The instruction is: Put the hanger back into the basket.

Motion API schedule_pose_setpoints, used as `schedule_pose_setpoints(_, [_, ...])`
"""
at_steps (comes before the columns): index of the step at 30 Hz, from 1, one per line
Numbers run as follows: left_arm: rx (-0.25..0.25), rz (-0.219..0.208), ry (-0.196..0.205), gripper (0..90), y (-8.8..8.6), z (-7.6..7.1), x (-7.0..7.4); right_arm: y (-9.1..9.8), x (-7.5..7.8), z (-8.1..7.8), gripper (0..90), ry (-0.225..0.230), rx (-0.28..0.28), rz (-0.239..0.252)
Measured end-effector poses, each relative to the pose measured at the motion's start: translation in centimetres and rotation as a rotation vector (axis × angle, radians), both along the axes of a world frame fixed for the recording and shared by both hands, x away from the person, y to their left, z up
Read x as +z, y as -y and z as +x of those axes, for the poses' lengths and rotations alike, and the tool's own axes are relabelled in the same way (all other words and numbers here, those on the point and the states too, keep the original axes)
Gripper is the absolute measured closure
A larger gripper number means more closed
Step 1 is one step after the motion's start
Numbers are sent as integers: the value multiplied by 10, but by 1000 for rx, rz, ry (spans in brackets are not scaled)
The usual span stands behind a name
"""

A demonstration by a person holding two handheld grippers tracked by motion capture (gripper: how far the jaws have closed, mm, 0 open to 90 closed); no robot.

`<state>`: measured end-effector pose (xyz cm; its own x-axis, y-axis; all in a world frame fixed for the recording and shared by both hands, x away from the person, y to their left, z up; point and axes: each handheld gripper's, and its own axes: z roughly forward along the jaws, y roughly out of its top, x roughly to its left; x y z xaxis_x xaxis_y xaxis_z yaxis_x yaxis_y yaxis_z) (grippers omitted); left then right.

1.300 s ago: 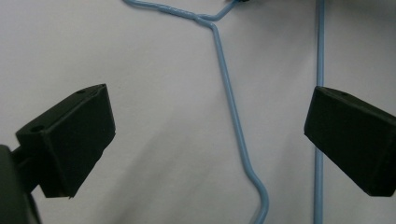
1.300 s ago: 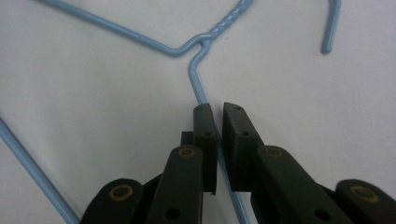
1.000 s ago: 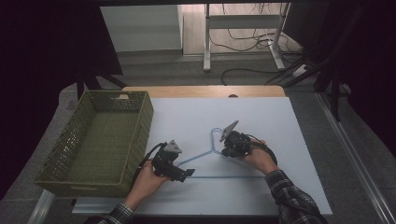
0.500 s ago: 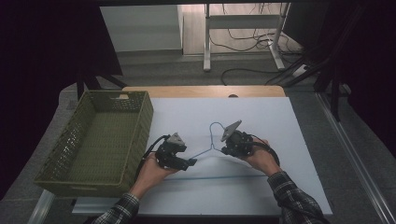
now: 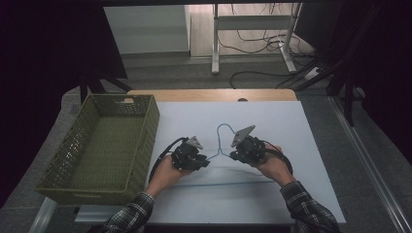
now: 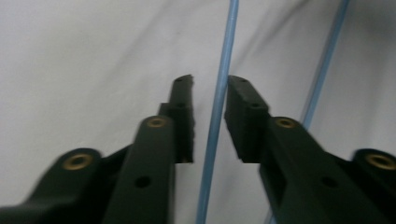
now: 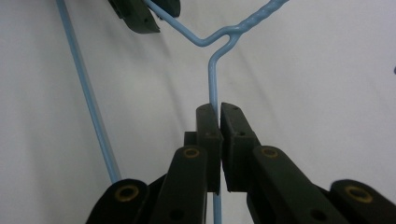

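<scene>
A blue wire hanger [image 5: 221, 133] lies on the white table top [image 5: 291, 126], hook pointing away from me. My right gripper [image 5: 232, 155] is shut on its right shoulder wire just below the twisted neck [image 7: 210, 70], with the pads [image 7: 208, 126] pinching the wire. My left gripper [image 5: 206, 161] straddles the left shoulder wire [image 6: 219, 116]. Its jaws have just been closing, and a gap still shows between the left pad [image 6: 184, 116] and the wire. The left gripper's tips [image 7: 144, 11] also show at the top of the right gripper view.
A green mesh basket [image 5: 150, 131] stands on the table's left side, close to my left forearm. The hanger's long bottom bar [image 5: 233, 184] runs between my two wrists. A bare wooden strip [image 5: 209, 94] borders the far edge.
My left gripper has slid right to the hanger's left shoulder, and its jaws have narrowed around the wire. The right gripper has kept its grip near the neck.
</scene>
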<state>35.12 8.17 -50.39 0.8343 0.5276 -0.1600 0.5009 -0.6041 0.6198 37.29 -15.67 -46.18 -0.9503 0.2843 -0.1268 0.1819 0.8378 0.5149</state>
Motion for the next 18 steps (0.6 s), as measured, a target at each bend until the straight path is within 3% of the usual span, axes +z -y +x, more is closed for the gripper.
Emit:
schedule_pose_setpoints(2, [-14, -2, 5, 804, 1, 0, 1, 0, 1, -1, 869, 3, -1, 2])
schedule_pose_setpoints(6, [-73, 7, 29, 857, 1, -3, 1, 1, 1, -3, 899, 14, -5, 3])
schedule_pose_setpoints(8, [-70, 2, 19, 860, 1, -4, 0, 2, 4, -4, 888, -1, -41, 14])
schedule_pose_setpoints(14, [-86, -10, 15, 862, 1, -7, 4, -1, 15, -8, 643, -36, -181, 110])
schedule_pose_setpoints(16, [-86, -13, 17, 863, 1, -9, 6, -6, 18, -6, 568, -56, -222, 164])
schedule_pose_setpoints(18, [-83, -16, 16, 862, 2, -11, 7, -11, 19, -3, 545, -78, -262, 201])
